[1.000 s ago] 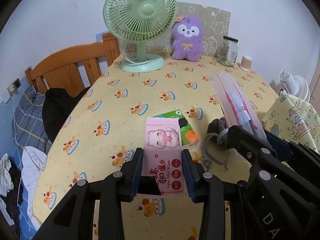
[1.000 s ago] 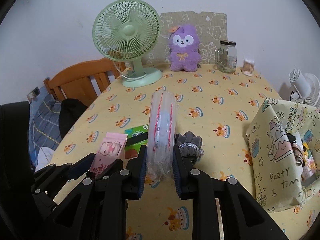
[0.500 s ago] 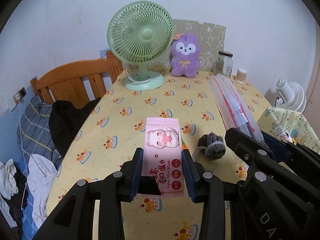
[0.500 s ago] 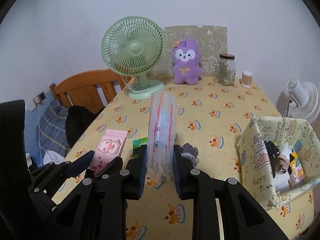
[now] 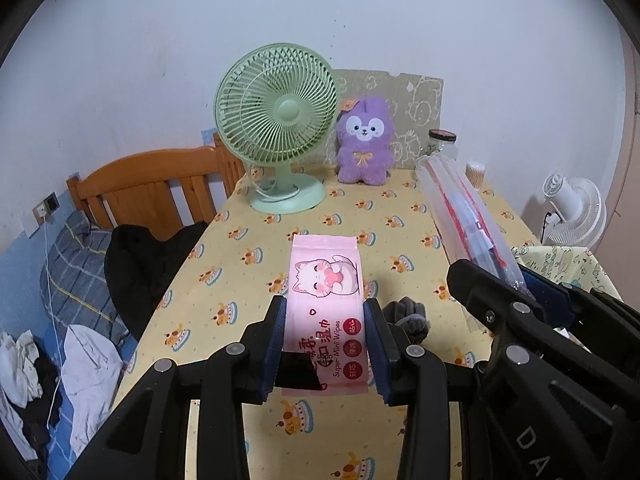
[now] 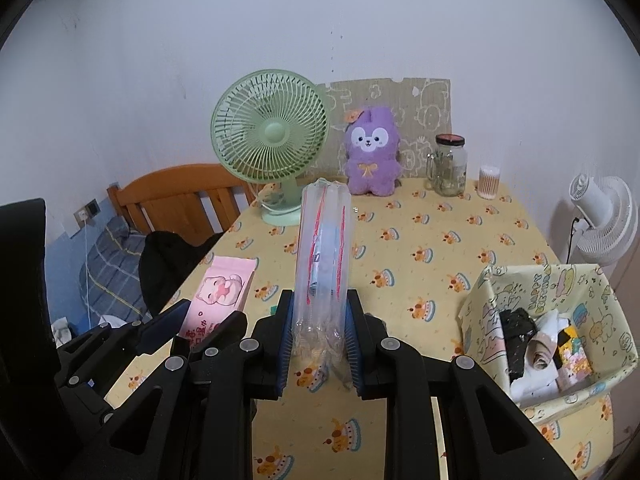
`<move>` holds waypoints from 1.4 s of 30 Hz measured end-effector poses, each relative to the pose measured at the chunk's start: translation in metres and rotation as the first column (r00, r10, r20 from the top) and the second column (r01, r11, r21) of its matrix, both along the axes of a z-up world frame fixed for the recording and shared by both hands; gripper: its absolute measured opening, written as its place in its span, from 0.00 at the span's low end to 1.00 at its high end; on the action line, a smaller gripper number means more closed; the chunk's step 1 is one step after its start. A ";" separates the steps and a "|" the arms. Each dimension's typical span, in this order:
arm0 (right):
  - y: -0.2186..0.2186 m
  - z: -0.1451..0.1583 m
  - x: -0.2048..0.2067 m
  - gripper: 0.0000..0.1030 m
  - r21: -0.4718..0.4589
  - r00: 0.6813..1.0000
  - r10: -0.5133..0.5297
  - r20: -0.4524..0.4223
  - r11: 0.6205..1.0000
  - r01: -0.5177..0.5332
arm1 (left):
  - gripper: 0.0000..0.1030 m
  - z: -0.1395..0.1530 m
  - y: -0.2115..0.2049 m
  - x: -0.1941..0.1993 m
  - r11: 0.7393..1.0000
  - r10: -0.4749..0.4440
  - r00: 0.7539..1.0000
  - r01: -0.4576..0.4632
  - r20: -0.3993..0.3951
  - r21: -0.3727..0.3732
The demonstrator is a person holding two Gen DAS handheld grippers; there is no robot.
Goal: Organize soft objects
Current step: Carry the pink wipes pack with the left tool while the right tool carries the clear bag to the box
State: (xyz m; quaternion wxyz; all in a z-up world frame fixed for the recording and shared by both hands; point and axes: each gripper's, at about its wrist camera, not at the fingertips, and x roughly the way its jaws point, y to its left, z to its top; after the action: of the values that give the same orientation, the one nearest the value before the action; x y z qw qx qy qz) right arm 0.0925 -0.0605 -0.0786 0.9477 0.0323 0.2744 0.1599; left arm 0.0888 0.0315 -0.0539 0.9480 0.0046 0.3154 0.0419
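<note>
My left gripper (image 5: 325, 330) is shut on a pink pack of wet wipes (image 5: 326, 280) with a cat picture, held above the table; the pack also shows in the right wrist view (image 6: 218, 292). My right gripper (image 6: 319, 332) is shut on a clear zip bag (image 6: 323, 248) with red seal lines, standing upright between the fingers; it also shows in the left wrist view (image 5: 464, 216). A grey knitted item (image 5: 408, 314) lies on the table under the grippers. A paper-lined box (image 6: 556, 280) at the right holds several soft items.
The table has a yellow cake-print cloth (image 6: 440, 240). At its back stand a green fan (image 6: 270, 140), a purple plush (image 6: 372, 152), a glass jar (image 6: 450, 164) and a cup of cotton swabs (image 6: 490, 176). A wooden bed frame (image 5: 156, 184) is on the left, a white fan (image 6: 604, 216) on the right.
Both grippers have risen and pulled back from the table, carrying the wipes pack and the zip bag. The green packet below is now hidden. The box has come into the right wrist view.
</note>
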 end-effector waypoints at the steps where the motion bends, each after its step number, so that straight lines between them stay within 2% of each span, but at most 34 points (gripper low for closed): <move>1: -0.002 0.001 0.000 0.26 0.002 1.000 0.000 0.003 1.000 0.000 | 0.38 0.001 -0.002 0.000 1.000 -0.001 1.000 0.001 0.003 0.001; 13: -0.027 0.008 0.004 0.26 -0.017 1.000 -0.011 0.024 1.000 0.011 | 0.38 0.008 -0.028 0.006 1.000 -0.012 1.000 0.012 0.022 0.011; 29: -0.070 0.005 0.011 0.26 -0.033 0.997 -0.081 0.018 0.996 0.082 | 0.38 0.005 -0.067 0.016 0.998 -0.055 0.998 0.055 0.020 0.005; 42: -0.106 0.002 0.021 0.26 -0.058 0.986 -0.168 0.012 0.984 0.169 | 0.38 0.003 -0.106 0.026 0.992 -0.124 0.992 0.124 0.024 0.002</move>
State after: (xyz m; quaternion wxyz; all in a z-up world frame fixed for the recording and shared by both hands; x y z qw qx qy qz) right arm 0.1131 -0.1662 -0.0770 0.9594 0.0269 0.2717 0.0712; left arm 0.1148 -0.0740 -0.0513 0.9525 0.0239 0.3032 -0.0173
